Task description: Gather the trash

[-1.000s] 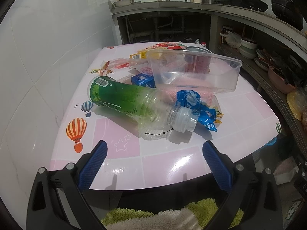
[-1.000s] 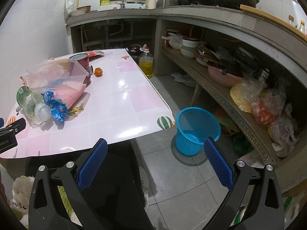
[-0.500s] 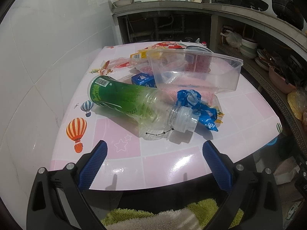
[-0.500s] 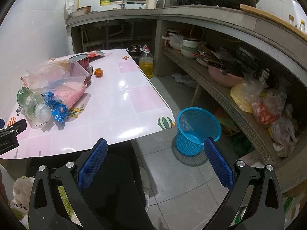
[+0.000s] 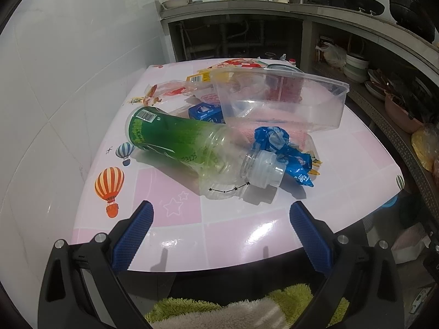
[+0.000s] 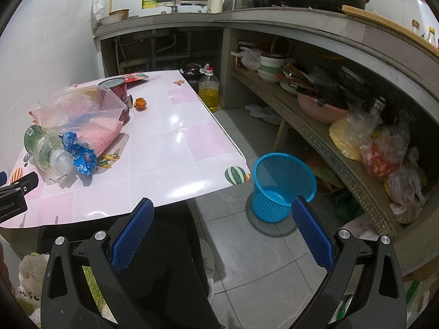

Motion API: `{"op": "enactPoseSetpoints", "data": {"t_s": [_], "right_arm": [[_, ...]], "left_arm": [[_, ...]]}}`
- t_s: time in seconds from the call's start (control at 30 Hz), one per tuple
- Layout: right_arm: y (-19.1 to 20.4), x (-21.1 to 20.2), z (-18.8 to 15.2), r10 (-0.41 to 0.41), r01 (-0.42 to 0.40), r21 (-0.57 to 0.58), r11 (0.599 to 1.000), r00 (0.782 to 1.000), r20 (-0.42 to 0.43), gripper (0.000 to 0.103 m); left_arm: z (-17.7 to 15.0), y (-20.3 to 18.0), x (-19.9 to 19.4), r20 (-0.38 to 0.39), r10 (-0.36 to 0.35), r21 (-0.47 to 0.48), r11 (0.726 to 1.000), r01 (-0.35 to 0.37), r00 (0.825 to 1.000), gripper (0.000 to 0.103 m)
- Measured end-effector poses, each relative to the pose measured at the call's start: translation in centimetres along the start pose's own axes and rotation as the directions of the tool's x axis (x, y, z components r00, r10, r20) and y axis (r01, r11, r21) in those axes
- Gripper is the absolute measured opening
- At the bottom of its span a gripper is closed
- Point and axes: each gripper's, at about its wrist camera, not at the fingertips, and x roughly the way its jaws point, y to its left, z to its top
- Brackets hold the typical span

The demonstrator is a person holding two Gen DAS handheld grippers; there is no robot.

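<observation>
The left gripper (image 5: 219, 219), fingers wide apart, faces the bottle (image 5: 192, 148) to grab it, while the right gripper (image 6: 222, 219), empty and wide too, waits over the bin (image 6: 282, 178).

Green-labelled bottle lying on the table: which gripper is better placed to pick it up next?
Left, probably. The left gripper is open and faces the bottle directly across the table. The right gripper points toward the floor and the blue basket.

red can (image 5: 284, 87) mostly hidden behind clear tub (image 5: 277, 101) | blue carton (image 5: 205, 112) half covered by bottle (image 5: 192, 148) | label text too blurred to be read
</observation>
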Motion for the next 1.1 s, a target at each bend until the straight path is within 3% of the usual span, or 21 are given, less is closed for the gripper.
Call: {"op": "enactPoseSetpoints", "data": {"t_s": [0.77, 1.1], "right_arm": [[0.5, 0.2, 0.9, -0.001, 0.001, -0.011, 1.0, 1.0, 0.001, 0.095], [1.6, 1.4, 2.5, 0.081, -0.081, -0.045, 0.996, 0.997, -0.011, 0.095]], "left_arm": [[1.1, 0.9, 0.7, 0.019, -0.022, -0.011, 1.0, 0.022, 1.0, 0.097], [2.4, 2.6, 1.3, 0.05, -0.051, -0.03, 0.998, 0.053, 0.997, 0.097]]}}
